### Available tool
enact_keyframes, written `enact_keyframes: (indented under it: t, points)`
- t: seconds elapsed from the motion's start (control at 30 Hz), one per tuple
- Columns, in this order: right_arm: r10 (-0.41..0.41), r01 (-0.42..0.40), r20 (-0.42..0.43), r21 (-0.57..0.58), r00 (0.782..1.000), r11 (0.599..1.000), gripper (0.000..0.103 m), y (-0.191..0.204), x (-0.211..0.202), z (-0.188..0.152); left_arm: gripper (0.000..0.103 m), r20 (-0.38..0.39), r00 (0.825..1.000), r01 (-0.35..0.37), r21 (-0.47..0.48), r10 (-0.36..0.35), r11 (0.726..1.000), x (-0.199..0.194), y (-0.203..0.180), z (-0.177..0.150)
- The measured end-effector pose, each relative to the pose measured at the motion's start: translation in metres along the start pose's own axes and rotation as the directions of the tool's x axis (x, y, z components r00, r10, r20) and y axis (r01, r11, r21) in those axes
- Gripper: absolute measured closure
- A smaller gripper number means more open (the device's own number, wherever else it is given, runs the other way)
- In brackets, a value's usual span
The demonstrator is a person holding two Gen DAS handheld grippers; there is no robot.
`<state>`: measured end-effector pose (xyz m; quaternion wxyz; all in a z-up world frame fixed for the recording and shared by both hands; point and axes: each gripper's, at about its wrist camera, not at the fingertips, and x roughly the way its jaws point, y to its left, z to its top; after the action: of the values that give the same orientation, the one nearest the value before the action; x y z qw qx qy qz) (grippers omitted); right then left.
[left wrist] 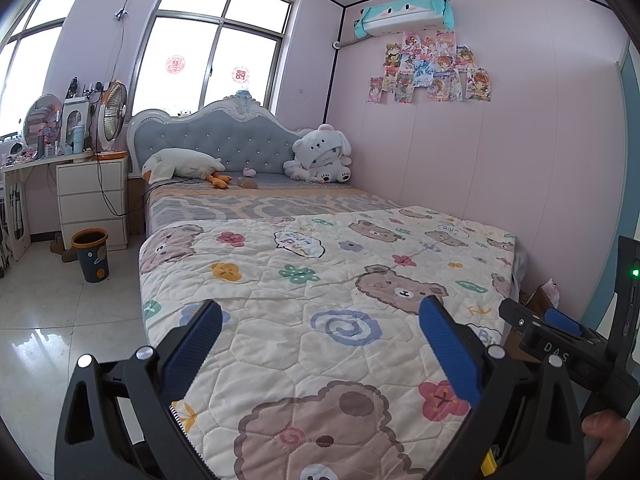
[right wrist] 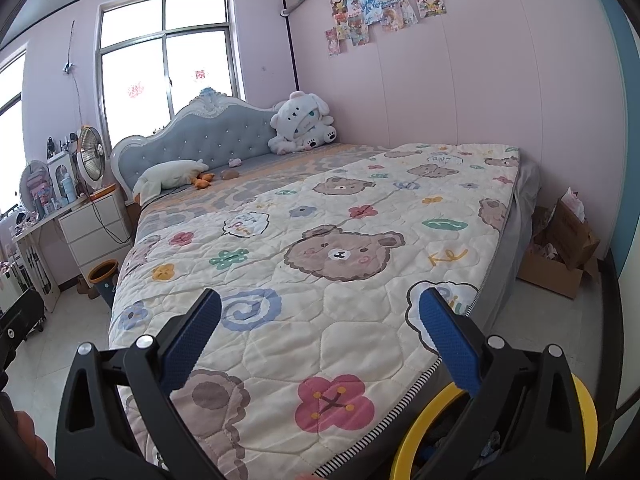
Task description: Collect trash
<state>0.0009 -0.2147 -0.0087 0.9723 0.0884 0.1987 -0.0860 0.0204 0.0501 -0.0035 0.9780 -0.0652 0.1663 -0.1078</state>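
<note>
We hold both grippers, left gripper (left wrist: 320,316) and right gripper (right wrist: 320,312), with fingers apart and empty; the trash bin (left wrist: 91,255) stands at left-centre, nearer the left.

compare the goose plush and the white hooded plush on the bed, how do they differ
The goose plush lies flat and stretched along the headboard; the white hooded plush sits upright in the corner by the pink wall. The goose is at the window-side end near the drawers, the hooded one at the opposite end. The goose shows orange feet, the hooded one dark paw pads. Both are mostly white and rest at the head of the bed.
</note>
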Motion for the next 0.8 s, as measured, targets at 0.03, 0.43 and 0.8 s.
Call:
enact_keyframes:
  t: [0.03, 0.43, 0.8]
  points:
    - [0.0, 0.0, -0.001, 0.001, 1.0, 1.0, 0.008, 0.0, 0.0, -0.001, 0.008, -0.001, 1.0, 0.0, 0.002, 0.0, 1.0, 0.0, 0.0, -0.001]
    - [-0.002, 0.002, -0.006, 0.006, 1.0, 1.0, 0.008, 0.0, 0.001, -0.002, 0.008, -0.012, 1.0, 0.003, 0.004, -0.003, 1.0, 0.005, 0.0, -0.008]
    - [-0.002, 0.002, -0.008, 0.008, 1.0, 1.0, 0.008, -0.001, 0.001, -0.002, 0.008, -0.035, 0.999, 0.012, -0.012, -0.012, 1.0, 0.01, 0.002, -0.009]
